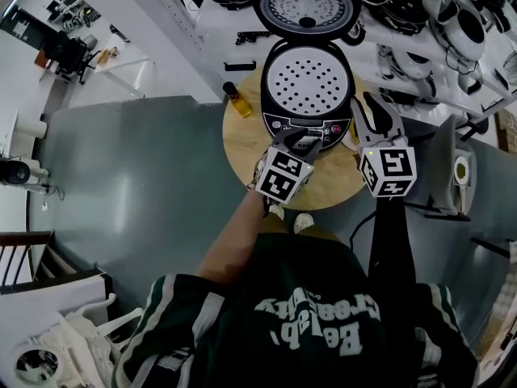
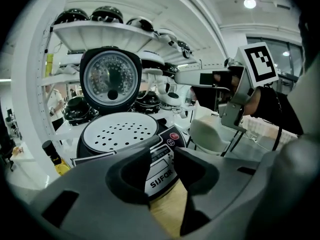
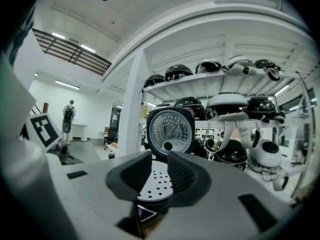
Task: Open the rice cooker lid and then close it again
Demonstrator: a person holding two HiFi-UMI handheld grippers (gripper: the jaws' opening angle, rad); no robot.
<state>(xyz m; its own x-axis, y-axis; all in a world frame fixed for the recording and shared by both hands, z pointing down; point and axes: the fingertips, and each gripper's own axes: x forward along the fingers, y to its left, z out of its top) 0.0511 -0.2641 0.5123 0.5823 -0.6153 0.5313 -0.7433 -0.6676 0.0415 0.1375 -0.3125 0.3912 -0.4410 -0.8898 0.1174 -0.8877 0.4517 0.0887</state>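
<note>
**Rice cooker and grippers, lid raised.** The rice cooker [image 1: 307, 95] stands on a round wooden table [image 1: 242, 148], set toward the table's far edge. Its long axis runs from the control panel [image 1: 311, 128], which faces the person, back to the hinge on the far side. The lid [image 1: 308, 5] is open and stands upright from that hinge, with its metal inner face turned toward the person. Inside the body lies a perforated tray [image 1: 307, 79].

**Edges and free room.** Bare wood shows in front of the cooker and to its left. A small bottle of amber liquid [image 1: 236, 99] stands near the table's left rim, just beside the cooker. White shelving with other cookers [image 1: 452, 23] rises close behind the lid. Grey floor [image 1: 145, 176] lies open to the left of the table.

**Grippers.** The left gripper [image 1: 303, 142] is at the cooker's front and points down toward the control panel. Its jaws are spread, and the front of the panel shows in the gap beyond them. No pad presses on it, and whether the tips touch the casing cannot be told. The right gripper [image 1: 373, 107] is held nearly level beside the cooker's right flank, over the table's right edge. Its jaws stand narrowly apart with nothing between them, and its own view looks through the gap to the tray and the raised lid.
</note>
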